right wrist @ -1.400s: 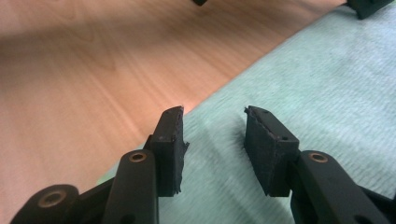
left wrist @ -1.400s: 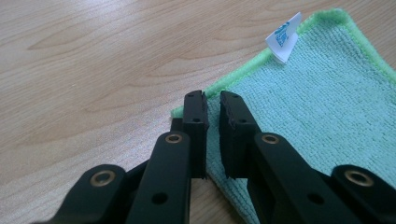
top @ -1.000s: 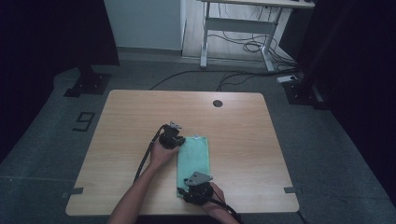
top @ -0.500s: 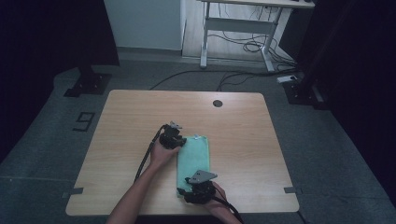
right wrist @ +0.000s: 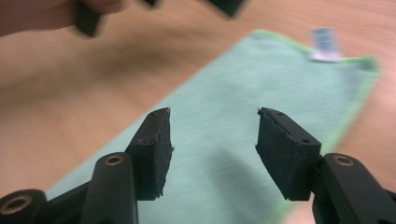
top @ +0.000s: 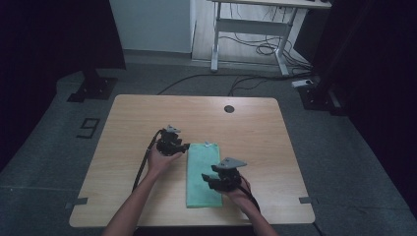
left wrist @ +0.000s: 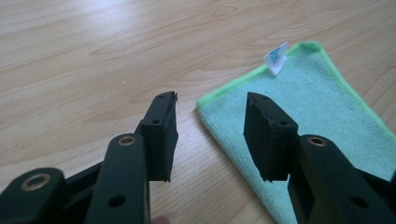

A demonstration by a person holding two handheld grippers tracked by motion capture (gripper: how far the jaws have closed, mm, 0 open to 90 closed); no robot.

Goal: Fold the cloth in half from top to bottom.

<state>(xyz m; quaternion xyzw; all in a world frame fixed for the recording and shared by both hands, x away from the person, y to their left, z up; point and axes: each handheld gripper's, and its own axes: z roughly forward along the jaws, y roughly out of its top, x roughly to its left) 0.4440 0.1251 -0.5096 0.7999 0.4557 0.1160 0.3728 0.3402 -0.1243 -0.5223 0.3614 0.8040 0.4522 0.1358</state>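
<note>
Your left hand-held gripper (top: 185, 146) sits low over the table (top: 128, 123), just beside the top-left corner of the green cloth (top: 200, 169). Its jaws are spread, nothing between them but bare wood and the cloth's corner edge. The cloth lies flat, folded into a long strip near the table's middle, with a small white tag (left wrist: 275, 57) at its far end. Your right hand-held gripper (top: 206, 178) hovers over the cloth's lower right part, jaws also spread and empty, aimed along the cloth toward the tag.
</note>
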